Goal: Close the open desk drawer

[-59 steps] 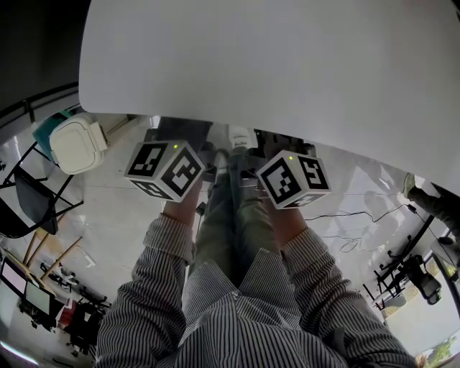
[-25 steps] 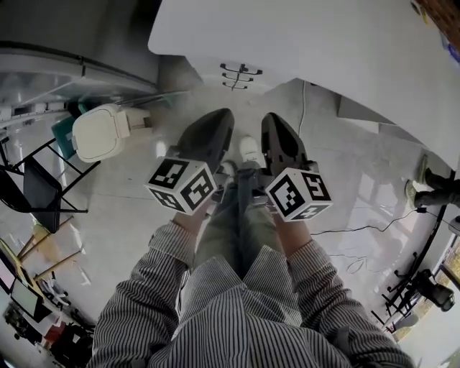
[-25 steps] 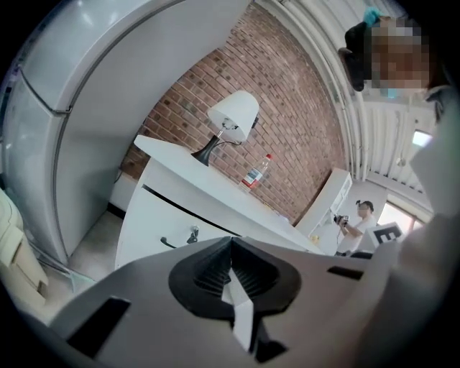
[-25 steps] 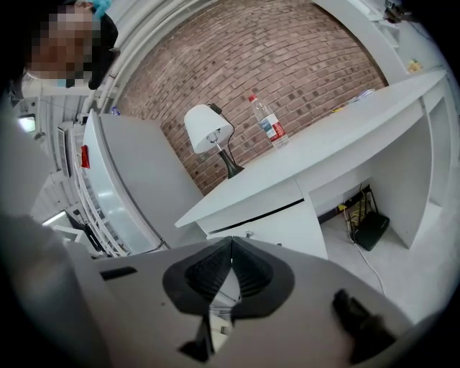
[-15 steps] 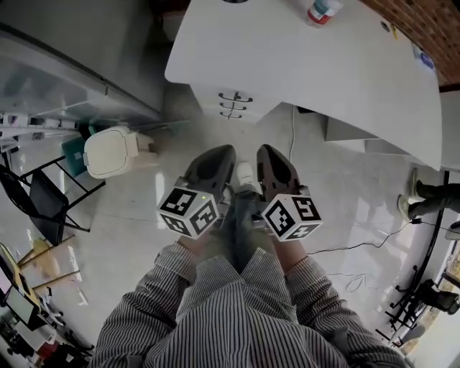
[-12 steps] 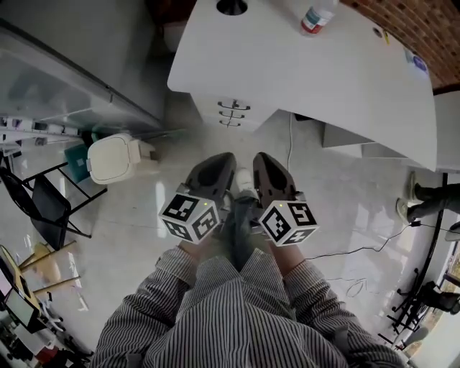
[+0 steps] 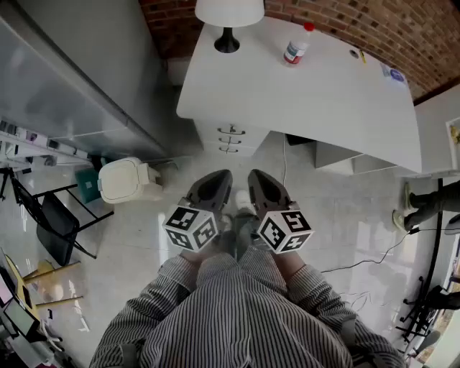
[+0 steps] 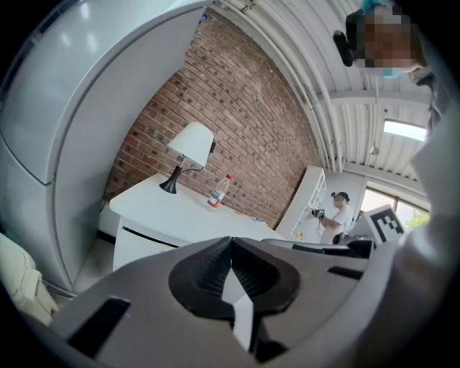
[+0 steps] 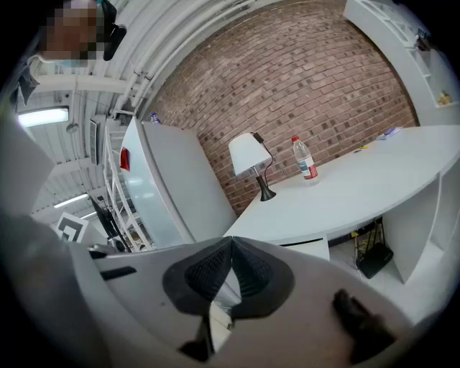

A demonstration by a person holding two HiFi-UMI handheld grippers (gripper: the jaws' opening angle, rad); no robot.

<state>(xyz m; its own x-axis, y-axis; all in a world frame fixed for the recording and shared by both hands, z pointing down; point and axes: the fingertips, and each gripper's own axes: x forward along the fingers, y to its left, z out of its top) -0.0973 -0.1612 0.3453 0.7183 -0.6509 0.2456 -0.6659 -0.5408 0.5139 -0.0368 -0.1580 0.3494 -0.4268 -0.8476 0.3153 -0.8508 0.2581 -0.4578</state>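
Note:
A white desk (image 7: 316, 93) stands against a brick wall. Its drawer unit (image 7: 230, 139) sits under the left end, with three dark handles in a column. I cannot tell from here whether any drawer stands out. The unit also shows as a white front (image 8: 140, 248) below the desktop and as a white front (image 9: 310, 248). My left gripper (image 7: 221, 175) and right gripper (image 7: 253, 175) hang side by side over the floor, well short of the desk. Both are shut with nothing between the jaws, tips together (image 8: 231, 240) (image 9: 231, 240).
A lamp (image 7: 228, 16) and a bottle (image 7: 295, 45) stand on the desk. A tall grey cabinet (image 7: 79, 72) flanks it on the left. A white bin (image 7: 123, 180) and a black chair (image 7: 52, 224) stand on the floor at the left; cables (image 7: 374, 259) lie at the right.
The desk has gone from right overhead to well in front of me, so its top, lamp and drawer unit have come into view. Both grippers stayed shut and close together.

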